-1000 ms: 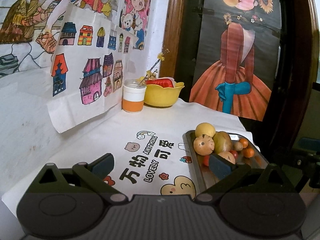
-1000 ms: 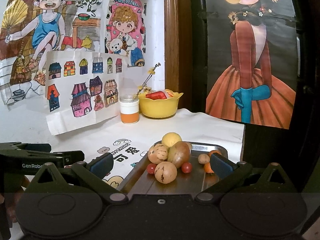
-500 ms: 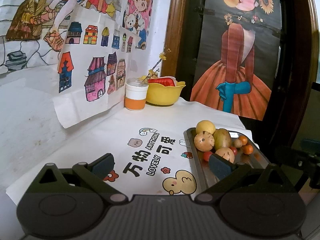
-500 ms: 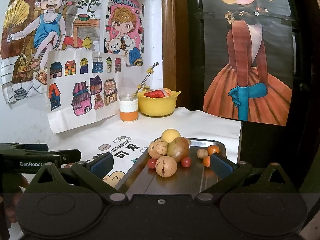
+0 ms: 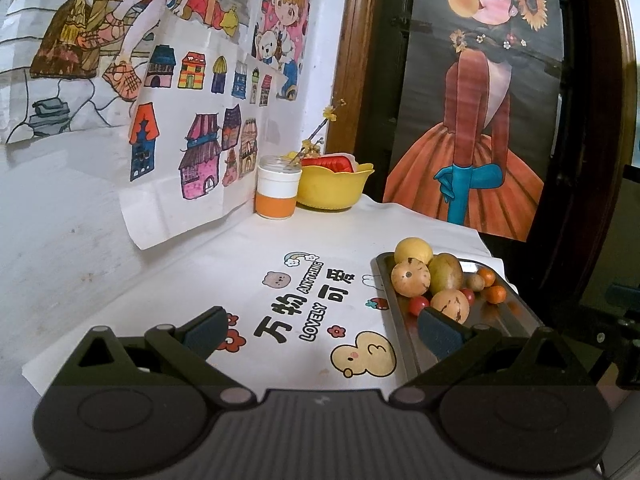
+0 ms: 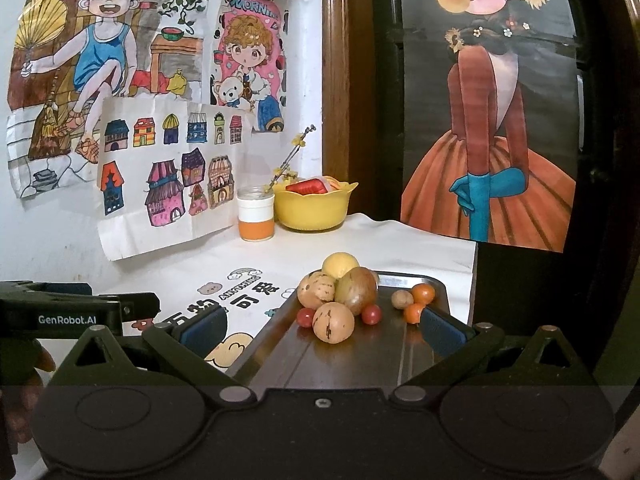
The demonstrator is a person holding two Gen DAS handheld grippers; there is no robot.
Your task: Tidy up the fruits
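A dark metal tray [image 6: 276,364] [image 5: 516,312] holds several fruits in a pile at its far end: a yellow fruit [image 6: 340,265], speckled tan fruits [image 6: 333,322], a green-brown fruit [image 6: 356,290], cherry tomatoes [image 6: 371,314] and small oranges [image 6: 423,293]. My right gripper [image 6: 322,326] stands open over the tray's near half, nothing between its fingers. My left gripper [image 5: 322,330] is open above the printed cloth [image 5: 304,300], left of the tray. A yellow bowl [image 6: 314,208] with a red item sits at the back.
A white and orange jar [image 6: 256,218] with a flower twig stands beside the bowl. Drawings hang on the wall at left. A dark door with a poster is behind. The table edge falls off right of the tray. The left gripper's body [image 6: 80,312] shows at the right view's left.
Both grippers have drawn back and tilted slightly, so the tray and fruits sit a little farther off in both views. Neither gripper's opening has changed.
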